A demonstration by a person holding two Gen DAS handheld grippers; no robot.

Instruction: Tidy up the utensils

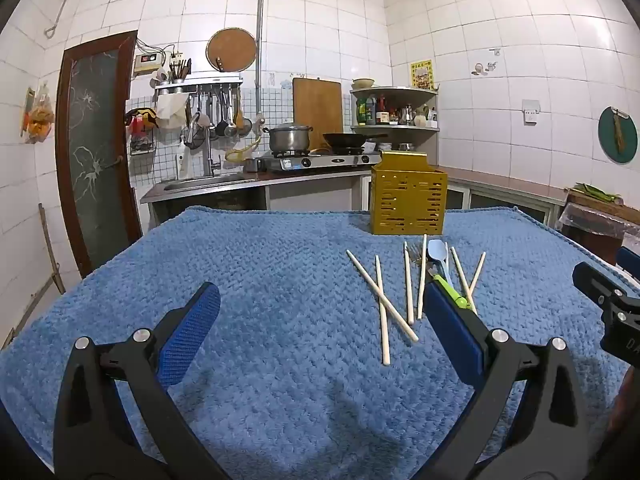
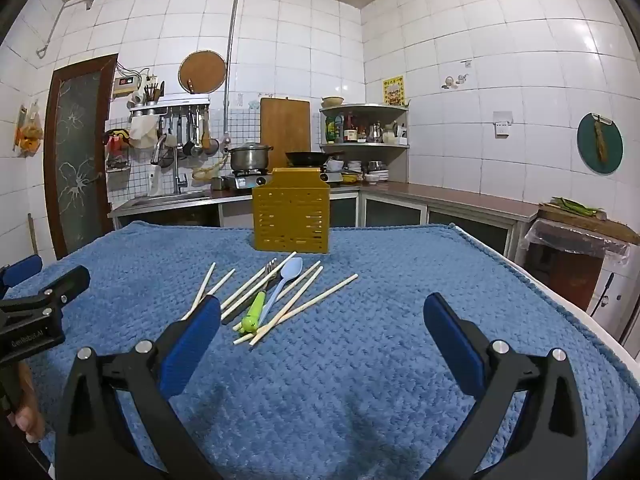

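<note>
Chopsticks (image 2: 298, 302), blue spoon (image 2: 286, 280) and green-handled fork (image 2: 258, 304) lying flat on the blue towel (image 2: 360, 360), ahead-left of the right gripper (image 2: 322, 334), long axes running roughly away toward the yellow perforated caddy (image 2: 292, 216), spoon bowl and fork tines at the far end. Caddy upright beyond the pile, contents not visible. Both grippers low over the towel, level, fingers spread wide, holding nothing; left gripper (image 1: 320, 328) has the pile ahead-right, by its right finger.

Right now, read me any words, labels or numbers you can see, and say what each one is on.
"GenRobot.AI", blurred, on the left hand-held gripper's black body as the right wrist view shows it.
"DA", cut off, on the right hand-held gripper's body.
Yellow wall poster: too small.
Bottle labels: too small.
</note>
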